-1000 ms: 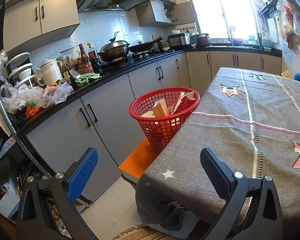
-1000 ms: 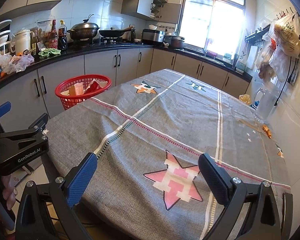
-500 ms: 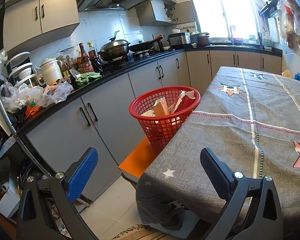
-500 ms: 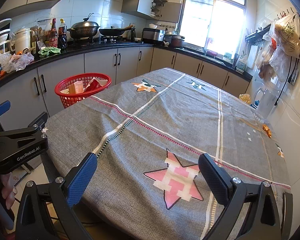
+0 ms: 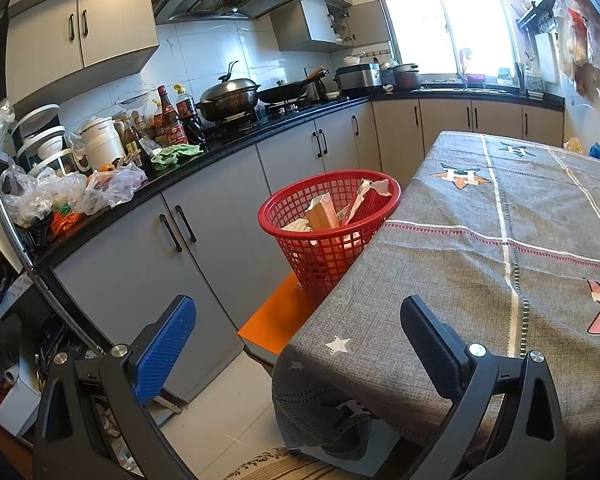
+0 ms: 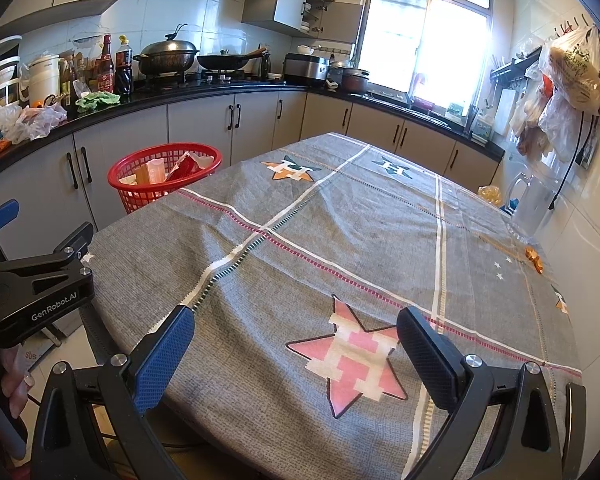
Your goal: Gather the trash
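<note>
A red mesh basket (image 5: 332,220) stands on an orange stool (image 5: 280,316) at the table's left edge, holding paper and cardboard trash (image 5: 324,216). It also shows in the right wrist view (image 6: 164,178). My left gripper (image 5: 296,344) is open and empty, held low at the table's near left corner. My right gripper (image 6: 296,344) is open and empty, just above the near end of the grey star-patterned tablecloth (image 6: 340,248). A small orange scrap (image 6: 534,258) lies near the table's right edge.
The kitchen counter (image 5: 180,168) on the left carries bottles, plastic bags, a wok and a green cloth. A clear jug (image 6: 534,204) stands at the table's far right. Bags (image 6: 568,84) hang on the right wall. The left gripper's body (image 6: 36,292) shows at the right view's left side.
Both grippers stay open. The views shift only slightly; the right wrist view has drifted a little so the basket sits marginally higher and to the left.
</note>
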`<state>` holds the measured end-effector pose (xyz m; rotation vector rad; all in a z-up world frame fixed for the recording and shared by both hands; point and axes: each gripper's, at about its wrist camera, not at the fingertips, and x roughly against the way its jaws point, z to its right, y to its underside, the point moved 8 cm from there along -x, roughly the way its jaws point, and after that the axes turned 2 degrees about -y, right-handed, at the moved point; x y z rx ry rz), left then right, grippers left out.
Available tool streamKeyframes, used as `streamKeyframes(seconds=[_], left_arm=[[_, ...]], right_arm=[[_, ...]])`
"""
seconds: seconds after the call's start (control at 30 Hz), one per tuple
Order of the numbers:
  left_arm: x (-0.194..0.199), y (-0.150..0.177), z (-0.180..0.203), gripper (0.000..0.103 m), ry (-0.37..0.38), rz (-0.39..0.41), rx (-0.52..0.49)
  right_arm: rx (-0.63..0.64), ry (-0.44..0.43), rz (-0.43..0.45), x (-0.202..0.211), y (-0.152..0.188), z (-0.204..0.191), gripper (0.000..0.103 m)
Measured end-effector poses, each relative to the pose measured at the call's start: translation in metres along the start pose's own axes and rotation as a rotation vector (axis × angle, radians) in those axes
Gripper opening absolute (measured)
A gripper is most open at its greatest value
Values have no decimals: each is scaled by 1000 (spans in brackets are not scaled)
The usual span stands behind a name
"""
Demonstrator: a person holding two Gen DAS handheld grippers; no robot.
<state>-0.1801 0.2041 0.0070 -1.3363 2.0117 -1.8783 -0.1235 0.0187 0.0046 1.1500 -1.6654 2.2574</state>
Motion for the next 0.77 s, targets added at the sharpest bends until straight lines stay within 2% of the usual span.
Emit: streamKeyframes(seconds=[0.37,0.57,0.67,0.77], left_arm=[[0,0,2,102,2,-2,-5],[-4,-1,13,102,8,-2,-51],[-5,-10,26,102,42,-7,-75],[-3,-19,49,102,135,-19,-93]], right_arm=[[-2,-1,-3,-1,1,1,102],[-19,-7,-18,-8,6,8,102],[-72,-7,-41,-15,9,30,102],[-199,32,-71,-24,13,78,102]])
